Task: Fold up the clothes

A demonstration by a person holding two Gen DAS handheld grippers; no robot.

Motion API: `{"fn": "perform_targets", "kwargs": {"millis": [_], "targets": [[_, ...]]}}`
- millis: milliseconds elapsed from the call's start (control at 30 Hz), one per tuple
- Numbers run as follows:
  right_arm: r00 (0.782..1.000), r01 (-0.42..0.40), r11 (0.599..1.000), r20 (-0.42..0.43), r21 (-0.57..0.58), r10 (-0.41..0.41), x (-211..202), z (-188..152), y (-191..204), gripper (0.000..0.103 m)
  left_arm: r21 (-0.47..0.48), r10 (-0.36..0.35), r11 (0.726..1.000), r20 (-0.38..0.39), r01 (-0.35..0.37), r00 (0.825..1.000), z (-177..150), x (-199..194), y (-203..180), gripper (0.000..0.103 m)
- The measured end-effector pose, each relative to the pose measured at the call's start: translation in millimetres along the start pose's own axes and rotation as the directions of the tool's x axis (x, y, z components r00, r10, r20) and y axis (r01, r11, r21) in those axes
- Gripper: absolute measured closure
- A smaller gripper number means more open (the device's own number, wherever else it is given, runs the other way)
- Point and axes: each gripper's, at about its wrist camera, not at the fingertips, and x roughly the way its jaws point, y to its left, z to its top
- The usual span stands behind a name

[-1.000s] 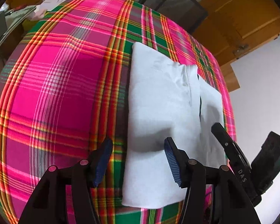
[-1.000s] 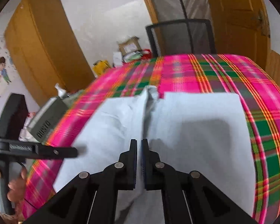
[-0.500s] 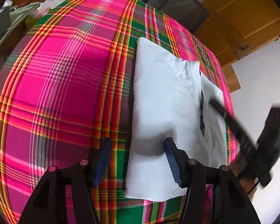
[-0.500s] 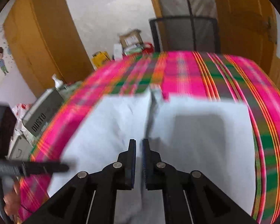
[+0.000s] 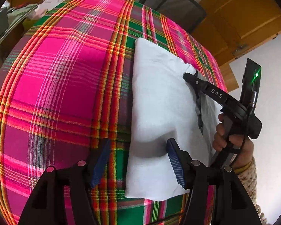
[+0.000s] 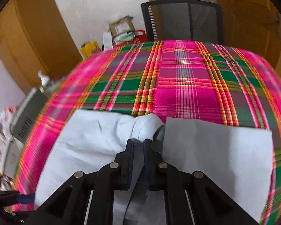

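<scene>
A pale folded garment lies lengthwise on the plaid-covered surface, its collar end at the tips of the right tool, jaws narrowly parted and opening, while the left tool hovers released over the near edge.

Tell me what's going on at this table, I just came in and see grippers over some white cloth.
A person is folding a white garment on a plaid tablecloth, with a handheld gripper in each hand. The right gripper is at the garment's collar end, its jaws opening slightly with fabric between them. The left gripper hovers open over the garment's near left edge, gripping nothing. Both side panels are already folded in.
</scene>
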Motion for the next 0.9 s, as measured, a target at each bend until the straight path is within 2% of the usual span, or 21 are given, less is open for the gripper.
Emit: {"fn": "perform_targets", "kwargs": {"millis": [167,267,367,533,700,833,900], "targets": [[1.0,-0.003,1.0,-0.017,0.012,0.003,-6.0,3.5,-2.2,0.092,-0.005,0.001,1.0,-0.015,-0.001,1.0,-1.5,-0.5,-0.6,0.037],[0.999,-0.021,1.0,0.034,-0.007,0.021,-29.7,-3.5,-0.2,0.091,-0.009,-0.007,1.0,-0.016,0.007,1.0,-6.8,-2.8,1.9,0.037],[0.996,-0.06,0.996,0.066,-0.068,0.065,-60.0,-21.8,7.7,0.091,-0.003,-0.001,1.0,-0.018,0.001,1.0,-11.2,-5.0,1.5,0.037],[0.996,-0.079,0.981,0.024,-0.176,0.085,-80.5,-69.3,23.3,0.09,-0.001,0.009,1.0,-0.016,-0.009,1.0,-14.6,-7.0,1.2,0.036],[1.0,-0.025,0.973,0.002,-0.23,0.026,-73.1,-105.3,33.5,0.09,-0.006,0.007,1.0,-0.014,-0.007,1.0,-15.9,-9.1,3.5,0.036],[1.0,0.005,0.972,0.008,-0.237,-0.003,-81.1,-110.1,36.7,0.09,-0.03,-0.004,1.0,-0.021,0.003,1.0,-12.3,-12.3,9.0,0.036],[0.999,-0.006,0.968,0.043,-0.25,0.017,-94.0,-113.9,42.3,0.089,-0.042,-0.006,0.999,-0.016,0.006,1.0,-9.9,-14.3,12.0,0.036]]}}
